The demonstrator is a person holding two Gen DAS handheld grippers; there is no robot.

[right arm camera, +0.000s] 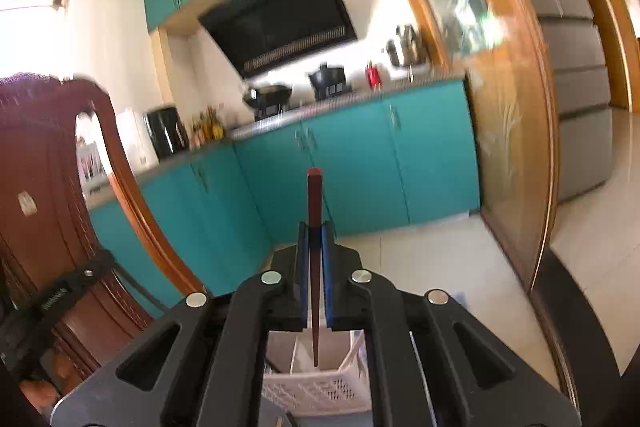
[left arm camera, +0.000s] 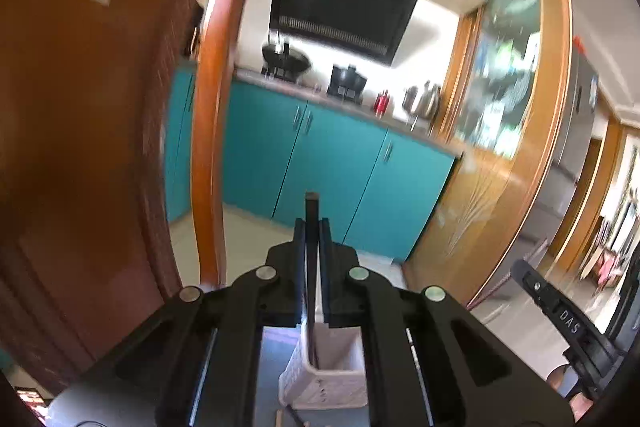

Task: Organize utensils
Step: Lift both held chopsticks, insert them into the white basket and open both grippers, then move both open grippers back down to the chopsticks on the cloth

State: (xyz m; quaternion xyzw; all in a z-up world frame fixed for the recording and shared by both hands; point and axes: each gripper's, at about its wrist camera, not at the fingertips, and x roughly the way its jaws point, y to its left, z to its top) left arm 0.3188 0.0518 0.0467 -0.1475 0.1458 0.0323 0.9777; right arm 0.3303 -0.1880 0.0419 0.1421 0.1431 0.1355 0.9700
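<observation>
My left gripper point(left arm camera: 312, 227) is shut on a dark chopstick point(left arm camera: 311, 211) that stands upright between the jaws, its lower end reaching into a white perforated utensil basket point(left arm camera: 336, 383) below. My right gripper point(right arm camera: 315, 227) is shut on a reddish-brown chopstick point(right arm camera: 314, 195), also upright, its tip hanging over the white basket point(right arm camera: 320, 391). The right gripper's body point(left arm camera: 560, 315) shows at the lower right of the left wrist view. The left gripper's body point(right arm camera: 60, 295) shows at the lower left of the right wrist view.
Teal kitchen cabinets point(left arm camera: 320, 155) with a stove, pots point(left arm camera: 286, 61) and a kettle point(left arm camera: 422, 101) lie ahead under a black range hood point(left arm camera: 340, 3). A brown wooden chair back point(right arm camera: 44, 163) stands close on the left. A glass sliding door point(right arm camera: 500, 107) is on the right.
</observation>
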